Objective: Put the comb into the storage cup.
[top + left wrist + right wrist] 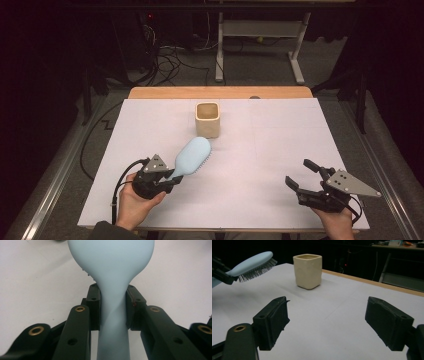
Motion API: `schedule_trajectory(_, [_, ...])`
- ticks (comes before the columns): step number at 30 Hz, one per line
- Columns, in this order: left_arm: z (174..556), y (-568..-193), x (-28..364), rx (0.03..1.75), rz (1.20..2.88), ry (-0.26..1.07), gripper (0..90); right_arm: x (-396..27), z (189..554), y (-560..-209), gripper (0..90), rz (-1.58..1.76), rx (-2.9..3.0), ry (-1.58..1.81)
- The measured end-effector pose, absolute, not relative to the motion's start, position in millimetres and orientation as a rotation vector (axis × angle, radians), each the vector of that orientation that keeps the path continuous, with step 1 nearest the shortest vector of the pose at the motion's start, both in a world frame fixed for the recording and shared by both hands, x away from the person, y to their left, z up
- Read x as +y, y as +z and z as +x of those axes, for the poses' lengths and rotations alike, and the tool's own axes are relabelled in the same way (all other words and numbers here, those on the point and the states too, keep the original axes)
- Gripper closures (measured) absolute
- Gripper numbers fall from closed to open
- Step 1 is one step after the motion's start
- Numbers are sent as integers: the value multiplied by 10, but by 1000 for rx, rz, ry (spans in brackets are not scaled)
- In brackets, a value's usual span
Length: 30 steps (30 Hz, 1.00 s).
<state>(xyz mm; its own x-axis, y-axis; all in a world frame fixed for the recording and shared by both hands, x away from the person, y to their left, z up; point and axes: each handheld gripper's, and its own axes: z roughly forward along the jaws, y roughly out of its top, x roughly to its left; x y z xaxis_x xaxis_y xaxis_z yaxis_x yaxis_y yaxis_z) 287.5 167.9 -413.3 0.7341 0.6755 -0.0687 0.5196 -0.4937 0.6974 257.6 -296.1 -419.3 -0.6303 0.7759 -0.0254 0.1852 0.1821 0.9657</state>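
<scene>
Near the front left of the white worktop [250, 150], the left tongs [172, 181] clamp the narrow handle of a pale blue hairbrush [192, 155], one pad pressed on each side just below where the handle swells into the head. The grip sits low on the handle, which leaves the whole head free; the brush is lifted clear of the surface, bristles facing down and to the side, its head angled toward the cream cup [207, 119] that stands upright farther back near the middle. That aim suggests the brush is meant to go into the cup, handle or head first I cannot tell. At the front right, the right tongs [301, 173] stand wide apart and empty, held above the worktop and touching nothing, well apart from both brush and cup, seemingly kept out of the way.
</scene>
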Motion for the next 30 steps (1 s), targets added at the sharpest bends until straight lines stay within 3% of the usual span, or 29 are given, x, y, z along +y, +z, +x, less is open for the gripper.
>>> schedule_trajectory(30, [2775,-4135,1441,798,2190,224,699,-2488,2545,-4321,198,797,2099,1517])
